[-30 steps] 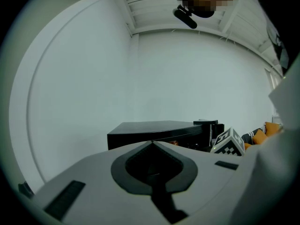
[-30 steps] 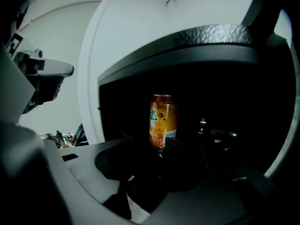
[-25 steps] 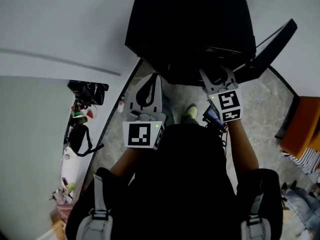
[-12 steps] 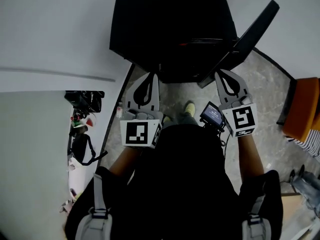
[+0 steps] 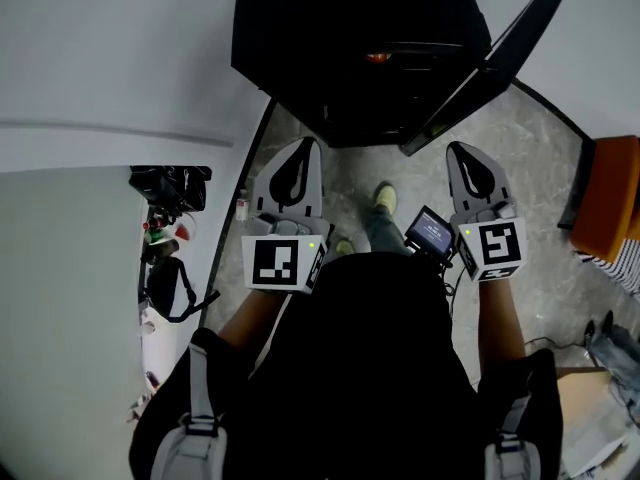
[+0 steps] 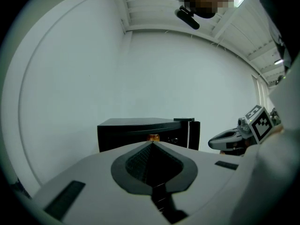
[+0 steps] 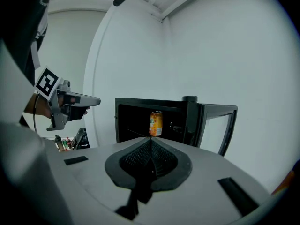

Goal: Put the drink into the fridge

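The small black fridge (image 5: 340,58) stands on the floor with its glass door (image 5: 490,63) swung open to the right. An orange drink can (image 7: 156,123) stands upright on a shelf inside, and the head view shows only its top (image 5: 378,57). My right gripper (image 5: 462,150) is held back from the opening, below the door's edge, shut with nothing in it. My left gripper (image 5: 303,146) hangs in front of the fridge's left side, also shut and empty. In the left gripper view the can (image 6: 153,137) just peeks above the closed tips (image 6: 152,143).
Bags and camera gear (image 5: 170,188) lie along the white wall at the left. An orange seat (image 5: 605,198) stands at the right. A small screen device (image 5: 432,232) hangs by my right wrist. My feet (image 5: 385,198) stand on the grey marble floor before the fridge.
My right gripper has drawn back out of the fridge opening, to the right and toward me, and its jaws have gone from spread to shut. The left gripper has drifted slightly back.
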### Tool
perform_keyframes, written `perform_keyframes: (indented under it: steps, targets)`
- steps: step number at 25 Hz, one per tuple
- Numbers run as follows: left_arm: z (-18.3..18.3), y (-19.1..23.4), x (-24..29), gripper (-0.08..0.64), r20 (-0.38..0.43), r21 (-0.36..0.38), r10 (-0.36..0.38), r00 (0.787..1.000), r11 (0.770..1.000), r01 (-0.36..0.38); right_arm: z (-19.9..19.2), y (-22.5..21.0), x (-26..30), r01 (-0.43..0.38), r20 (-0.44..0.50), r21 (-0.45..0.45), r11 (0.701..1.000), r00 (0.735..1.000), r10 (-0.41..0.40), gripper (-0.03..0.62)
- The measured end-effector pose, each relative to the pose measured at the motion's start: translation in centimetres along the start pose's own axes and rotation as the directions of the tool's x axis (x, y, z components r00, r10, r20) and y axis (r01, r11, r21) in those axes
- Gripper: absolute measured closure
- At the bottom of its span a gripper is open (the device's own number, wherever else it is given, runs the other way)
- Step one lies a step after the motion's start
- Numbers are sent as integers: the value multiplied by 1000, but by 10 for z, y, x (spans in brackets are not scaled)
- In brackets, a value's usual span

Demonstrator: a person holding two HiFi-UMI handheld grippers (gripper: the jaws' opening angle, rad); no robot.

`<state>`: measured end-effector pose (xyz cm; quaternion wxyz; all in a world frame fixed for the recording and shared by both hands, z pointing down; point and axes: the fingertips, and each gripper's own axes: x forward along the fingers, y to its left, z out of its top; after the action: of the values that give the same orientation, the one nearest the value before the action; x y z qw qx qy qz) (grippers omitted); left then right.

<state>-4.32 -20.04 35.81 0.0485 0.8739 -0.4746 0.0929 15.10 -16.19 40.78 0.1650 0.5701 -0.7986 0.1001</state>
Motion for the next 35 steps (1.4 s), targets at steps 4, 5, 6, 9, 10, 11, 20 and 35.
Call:
perform_keyframes:
  steps: [4, 5, 6, 9, 10, 11, 20, 35]
  targets:
    - [-9, 4, -35, 551, 2, -7, -9, 1000, 1000, 9, -11, 26, -24, 34, -10, 26, 999, 999, -34, 578]
    - [-11, 6, -44, 551, 5, -10, -10, 1000, 1000, 10, -14, 34, -30, 40, -11, 35, 999, 999, -40, 578]
    - [-13, 6, -54, 551, 9, -12, -13, 1000, 1000, 13, -15, 42, -37, 46, -13, 38, 998, 999, -46, 578]
    - [-12, -1, -85, 551, 23, -16, -31, 999, 999, 32, -18, 66, -66, 65, -19, 25, 998, 998, -65, 578]
    - [-12, -5, -95, 551, 27, -18, -39, 999, 999, 39, -19, 73, -76, 71, -15, 18, 997, 997, -71, 578]
    - [-13, -9, -106, 551, 32, -21, -46, 998, 999, 47, -20, 80, -86, 76, -6, 10, 997, 997, -76, 578]
    - [-29, -33, -172, 551, 40, -38, -103, 994, 994, 104, -49, 133, -153, 114, -36, 24, 993, 993, -113, 578]
    - [-22, -84, -196, 551, 37, -19, -197, 980, 980, 198, -52, 123, -215, 213, -13, 62, 975, 977, -213, 577]
